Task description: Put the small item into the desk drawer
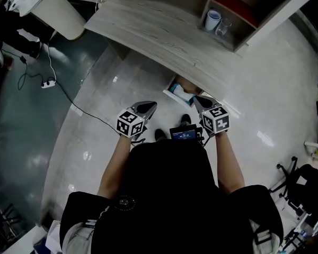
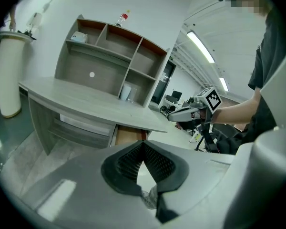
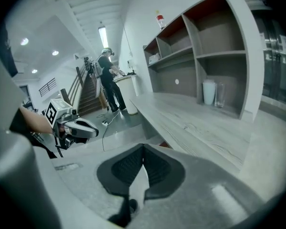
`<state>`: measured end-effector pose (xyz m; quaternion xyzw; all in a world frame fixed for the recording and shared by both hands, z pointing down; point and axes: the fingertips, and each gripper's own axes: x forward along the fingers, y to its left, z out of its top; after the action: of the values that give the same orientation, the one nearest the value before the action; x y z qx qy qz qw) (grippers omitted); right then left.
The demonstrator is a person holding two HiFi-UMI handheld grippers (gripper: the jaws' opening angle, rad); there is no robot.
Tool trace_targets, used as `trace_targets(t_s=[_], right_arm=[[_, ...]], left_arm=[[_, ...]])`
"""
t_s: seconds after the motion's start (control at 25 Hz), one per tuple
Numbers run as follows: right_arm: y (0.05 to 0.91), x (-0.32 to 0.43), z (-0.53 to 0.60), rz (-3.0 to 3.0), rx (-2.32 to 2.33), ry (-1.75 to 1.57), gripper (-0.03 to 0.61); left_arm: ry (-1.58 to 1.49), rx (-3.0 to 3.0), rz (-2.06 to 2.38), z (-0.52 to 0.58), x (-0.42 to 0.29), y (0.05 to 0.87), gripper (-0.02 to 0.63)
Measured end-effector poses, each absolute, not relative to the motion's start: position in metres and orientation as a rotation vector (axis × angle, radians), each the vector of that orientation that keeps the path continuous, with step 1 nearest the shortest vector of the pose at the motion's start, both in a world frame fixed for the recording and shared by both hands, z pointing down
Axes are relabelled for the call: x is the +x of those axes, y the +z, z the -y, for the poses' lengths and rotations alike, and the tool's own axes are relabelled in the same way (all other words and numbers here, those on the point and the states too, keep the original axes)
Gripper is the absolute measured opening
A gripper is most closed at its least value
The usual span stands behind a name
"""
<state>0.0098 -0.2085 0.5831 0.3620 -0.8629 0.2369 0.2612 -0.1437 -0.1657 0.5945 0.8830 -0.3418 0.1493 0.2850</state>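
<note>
At the far left, a white rounded counter (image 1: 55, 7) is seen beside a dark green floor (image 1: 21, 120), and a white power strip (image 1: 47, 82) with its cable is laid on that floor. To the right of these, a curved grey wood-grain worktop (image 1: 148, 30) is stretched across the far side of the scene.

The left gripper (image 1: 151, 106) is held near the person, on the near side of the worktop's edge and apart from it. In the left gripper view its jaws are seen pressed together at the tips, with nothing pinched between the pads.

Between the two grippers, close to the person's body, a small dark device with a lit blue screen (image 1: 183, 133) is carried. Just beyond it, a drawer (image 1: 168, 92) is pulled open under the worktop's near edge. A small pale blue and white item (image 1: 179, 91) is seen lying inside it; what kind of item it is cannot be told.

The right gripper (image 1: 197, 99) is held just right of the open drawer; whether it touches the drawer cannot be told. Its jaws are closed tip against tip, and nothing is held between them.

At the far right of the worktop, an open grey shelf unit with red-brown inner panels (image 1: 254, 20) is set. In one of its lower compartments a white cup (image 1: 212, 20) is placed, with a clear glass (image 1: 222, 27) just beside it. On top of the shelf unit a red-capped bottle (image 2: 122, 18) is stood upright.
</note>
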Motion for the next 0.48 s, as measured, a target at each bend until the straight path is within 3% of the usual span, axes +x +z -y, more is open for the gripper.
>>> trace_targets(t_s=[0.48], right_arm=[[0.571, 0.005, 0.178, 2.336, 1.025, 0.733, 0.002]], left_arm=[[0.523, 2.281, 0.828, 0.131, -0.15, 0.625, 0.0]])
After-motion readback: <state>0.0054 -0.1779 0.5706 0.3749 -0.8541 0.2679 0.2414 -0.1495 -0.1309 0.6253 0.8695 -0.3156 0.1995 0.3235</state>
